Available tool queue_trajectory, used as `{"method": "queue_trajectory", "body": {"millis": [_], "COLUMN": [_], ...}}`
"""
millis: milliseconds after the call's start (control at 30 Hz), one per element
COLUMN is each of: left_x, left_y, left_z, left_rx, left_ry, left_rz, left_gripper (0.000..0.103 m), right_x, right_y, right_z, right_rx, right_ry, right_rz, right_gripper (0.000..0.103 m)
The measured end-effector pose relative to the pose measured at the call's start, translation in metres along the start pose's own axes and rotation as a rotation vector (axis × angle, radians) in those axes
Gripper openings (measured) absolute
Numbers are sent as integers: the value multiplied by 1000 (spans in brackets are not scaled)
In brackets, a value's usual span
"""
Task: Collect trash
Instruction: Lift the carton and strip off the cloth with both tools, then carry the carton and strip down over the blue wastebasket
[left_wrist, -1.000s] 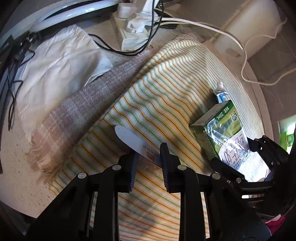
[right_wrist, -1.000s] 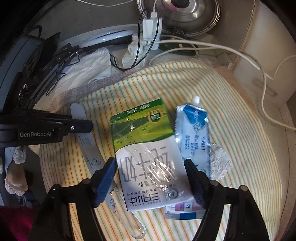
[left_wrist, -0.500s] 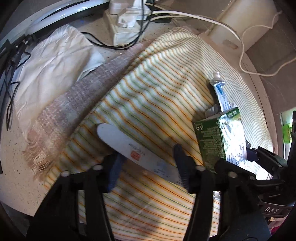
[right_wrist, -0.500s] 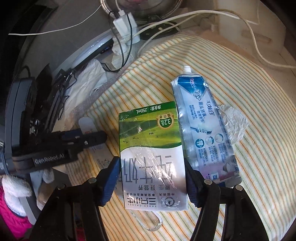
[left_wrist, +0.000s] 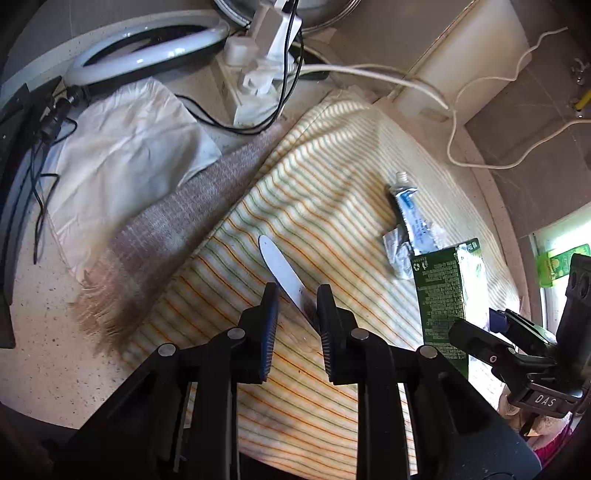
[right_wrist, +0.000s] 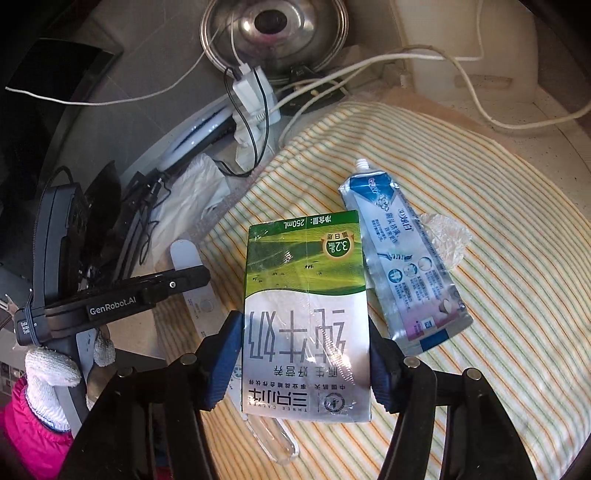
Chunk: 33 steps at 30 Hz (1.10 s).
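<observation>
My right gripper is shut on a green and white milk carton and holds it above the striped cloth. The carton also shows in the left wrist view. A flattened blue toothpaste tube lies to its right, with crumpled clear plastic beside it. My left gripper has its jaws narrowly apart around a flat white strip that lies on the cloth; I cannot tell if they pinch it. A clear plastic piece lies under the carton.
A white plastic bag, a ring light, a power strip with plugs and cables and a grey fringed cloth lie beyond the striped cloth. A steel pot lid and a white box stand at the back.
My right gripper has closed on the milk carton and lifted it upright off the cloth. My left gripper opened, then narrowed again around the white strip.
</observation>
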<state>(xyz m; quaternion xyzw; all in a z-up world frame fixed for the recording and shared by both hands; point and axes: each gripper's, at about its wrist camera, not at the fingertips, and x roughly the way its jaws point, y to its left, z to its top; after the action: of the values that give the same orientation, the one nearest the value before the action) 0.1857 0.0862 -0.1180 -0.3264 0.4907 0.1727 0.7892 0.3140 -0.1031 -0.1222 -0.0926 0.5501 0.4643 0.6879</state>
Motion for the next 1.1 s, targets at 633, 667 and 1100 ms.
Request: {"method": "queue_trajectory", "body": {"millis": [633, 667, 1100], "left_x": [-82, -86, -133], "left_y": [11, 13, 45], "left_z": [-12, -14, -31], "left_rx": [60, 66, 141], "left_ry": [-125, -128, -147], "left_rz": [-139, -150, -224], "left_gripper": [17, 17, 16], "right_x": [-83, -86, -98], "right_y": [14, 18, 59], "right_z": [-53, -57, -93], "right_rx": [102, 100, 164], "right_ry": [-205, -216, -279], "right_rz": [-34, -45, -99], "right_gripper": [64, 64, 64]}}
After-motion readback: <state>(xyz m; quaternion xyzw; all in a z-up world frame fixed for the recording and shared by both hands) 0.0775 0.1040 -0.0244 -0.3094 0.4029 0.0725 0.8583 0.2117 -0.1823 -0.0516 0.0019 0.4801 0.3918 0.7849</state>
